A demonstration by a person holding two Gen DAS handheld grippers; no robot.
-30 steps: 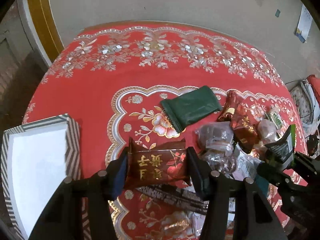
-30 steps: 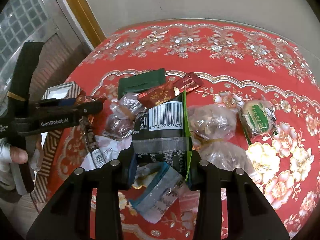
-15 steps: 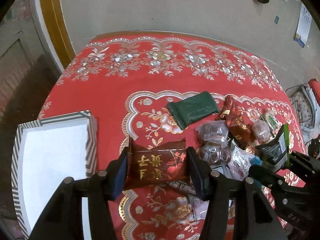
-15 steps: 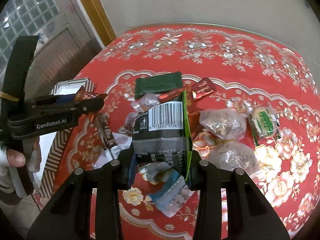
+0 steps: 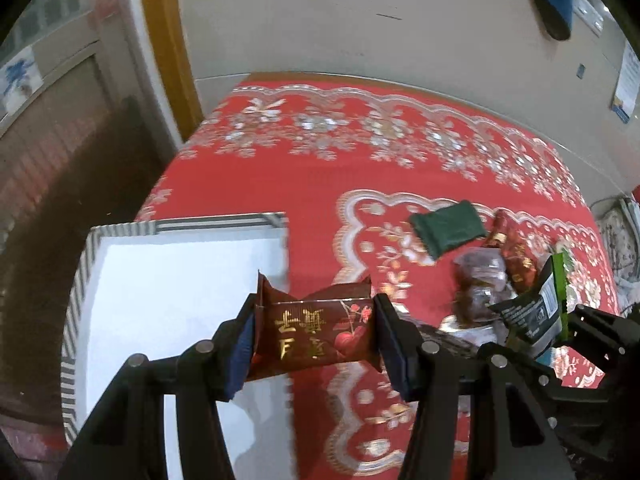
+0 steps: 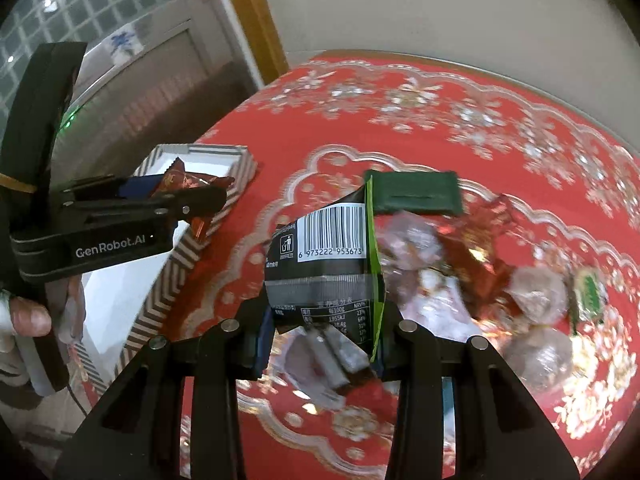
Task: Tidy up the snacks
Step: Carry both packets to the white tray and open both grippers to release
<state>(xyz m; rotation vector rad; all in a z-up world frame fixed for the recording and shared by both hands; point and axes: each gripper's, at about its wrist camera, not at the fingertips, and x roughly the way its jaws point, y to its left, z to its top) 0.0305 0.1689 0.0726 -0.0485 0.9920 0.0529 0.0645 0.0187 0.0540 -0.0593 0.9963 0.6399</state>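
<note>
We are carrying a red packet (image 5: 312, 336) clamped in the left gripper (image 5: 312, 340) and a black packet (image 6: 324, 272) clamped in the right gripper (image 6: 322, 340) toward the bare box (image 5: 80, 280), leaving most of the pile (image 6: 480, 280) unsorted.

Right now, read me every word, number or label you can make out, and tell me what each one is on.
"GenRobot.AI": side of the left gripper, seen from the right wrist.
"6 973222 953673": under the barcode on the black and green packet in the right gripper.
Nutrition table on that packet: too small to read reliably.
Gold characters on the dark red packet in the left gripper: blurred, unreadable.
</note>
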